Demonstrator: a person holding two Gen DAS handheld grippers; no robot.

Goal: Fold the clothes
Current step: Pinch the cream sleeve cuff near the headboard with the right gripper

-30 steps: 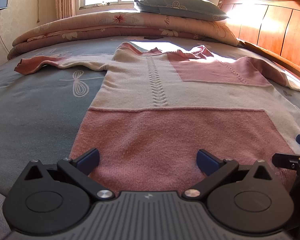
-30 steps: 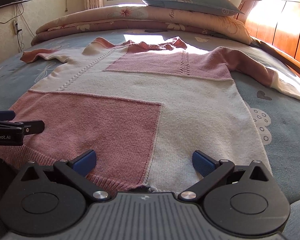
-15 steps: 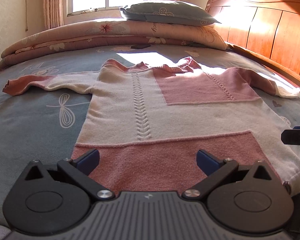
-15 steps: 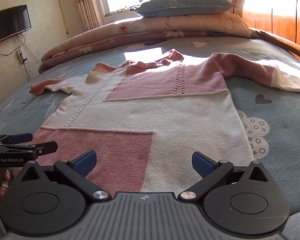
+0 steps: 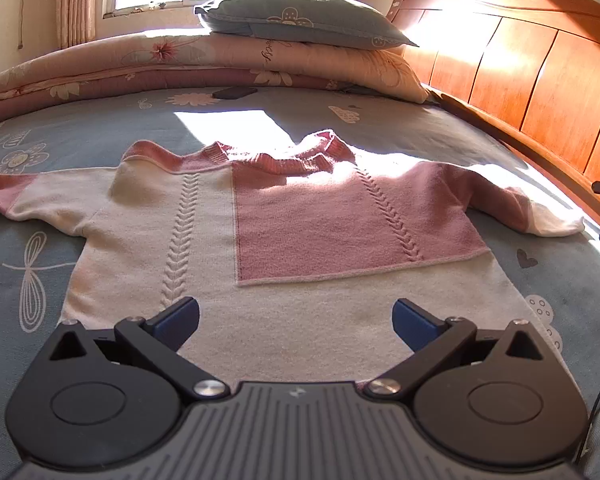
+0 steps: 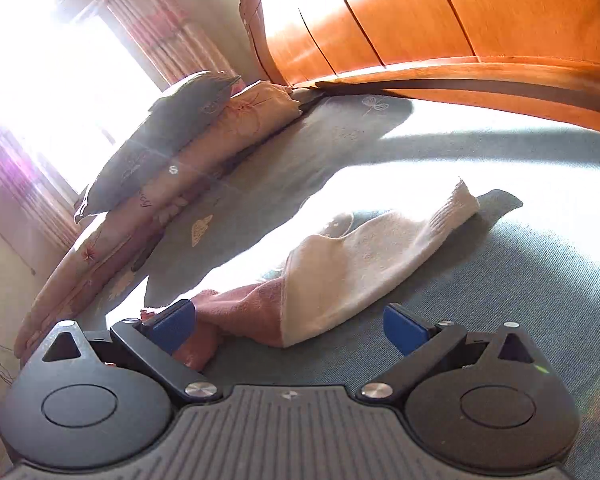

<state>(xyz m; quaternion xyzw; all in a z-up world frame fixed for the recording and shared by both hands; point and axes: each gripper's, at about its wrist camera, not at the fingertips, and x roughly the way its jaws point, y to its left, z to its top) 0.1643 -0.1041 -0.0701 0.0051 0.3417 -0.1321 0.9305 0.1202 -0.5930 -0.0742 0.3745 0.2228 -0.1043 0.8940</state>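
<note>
We see the pink-and-cream knitted sweater (image 5: pixel 300 240) lying flat, unfolded, ahead of our empty, spread-open left gripper (image 5: pixel 296 320), while our right gripper (image 6: pixel 290 326), fingers likewise apart, hovers at its cream cuff (image 6: pixel 380 256), with no fold yet made.

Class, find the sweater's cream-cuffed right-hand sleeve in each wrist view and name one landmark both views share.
Left wrist view: the sleeve lies at the right edge, near the headboard.
Right wrist view: the same sleeve lies centre, just ahead of the open right claw.
Shared landmark: blue pillow.

Black tongs (image 5: pixel 296 318) with blue pads (image 5: pixel 178 316), silver screws, ribbed grey housing.
</note>
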